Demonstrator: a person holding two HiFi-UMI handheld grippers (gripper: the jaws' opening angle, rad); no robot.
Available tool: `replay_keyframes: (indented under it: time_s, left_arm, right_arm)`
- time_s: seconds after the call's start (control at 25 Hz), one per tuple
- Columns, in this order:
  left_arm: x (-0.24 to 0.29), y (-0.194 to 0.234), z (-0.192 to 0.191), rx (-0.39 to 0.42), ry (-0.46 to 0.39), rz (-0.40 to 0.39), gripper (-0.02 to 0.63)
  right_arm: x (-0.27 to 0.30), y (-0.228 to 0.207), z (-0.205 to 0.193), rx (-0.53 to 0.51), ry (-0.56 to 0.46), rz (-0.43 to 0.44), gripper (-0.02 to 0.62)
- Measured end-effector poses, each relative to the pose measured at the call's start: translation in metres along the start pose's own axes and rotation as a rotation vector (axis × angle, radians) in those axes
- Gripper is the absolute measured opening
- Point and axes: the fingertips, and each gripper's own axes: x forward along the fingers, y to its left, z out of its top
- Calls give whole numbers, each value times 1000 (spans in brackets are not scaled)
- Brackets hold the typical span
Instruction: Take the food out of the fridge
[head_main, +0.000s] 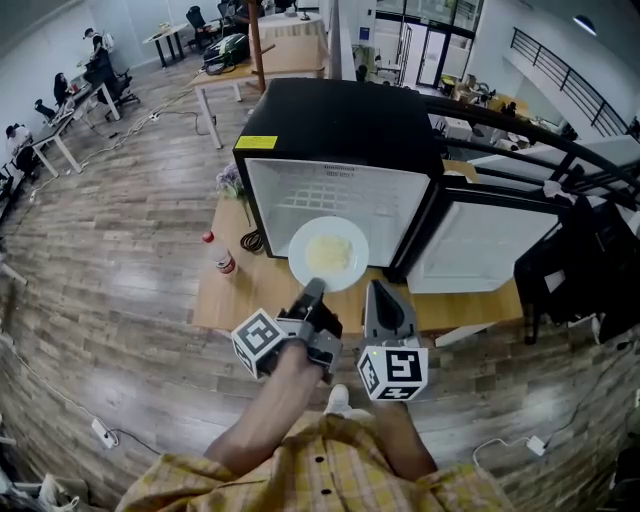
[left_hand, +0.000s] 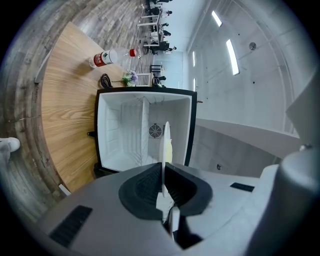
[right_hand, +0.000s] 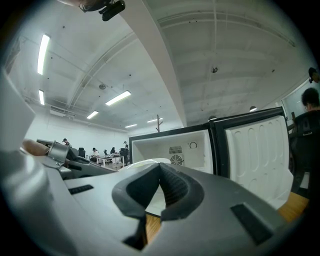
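Observation:
A white plate (head_main: 328, 253) with pale yellow food (head_main: 331, 250) hangs just in front of the open black mini fridge (head_main: 340, 120). My left gripper (head_main: 314, 288) is shut on the plate's near rim. In the left gripper view the plate (left_hand: 166, 142) stands edge-on between the pads, with the food (left_hand: 171, 150) on its right face. The fridge's white inside (left_hand: 130, 135) holds nothing that I can see. My right gripper (head_main: 383, 292) hovers just right of the plate, shut with nothing in it. In the right gripper view its pads (right_hand: 172, 187) meet, and the plate's rim (right_hand: 142, 162) shows to their left.
The fridge stands on a wooden table (head_main: 240, 295), its door (head_main: 480, 240) swung open to the right. A red-capped bottle (head_main: 219, 254), a black cable (head_main: 250, 240) and small flowers (head_main: 230, 182) sit left of the fridge. A person in black (head_main: 575, 260) stands beyond the door.

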Motion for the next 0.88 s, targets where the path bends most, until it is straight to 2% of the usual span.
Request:
replay_keyframes:
  time_s: [0.52,0.88]
  left_arm:
    - [-24,-11,4,8,8,-9,18]
    - [-29,-12,4,9,15,-14,19]
  right_arm:
    - [-12,25,-2,-9,2,-4,6]
    - [-19,26,-4,-12,4,-16,6]
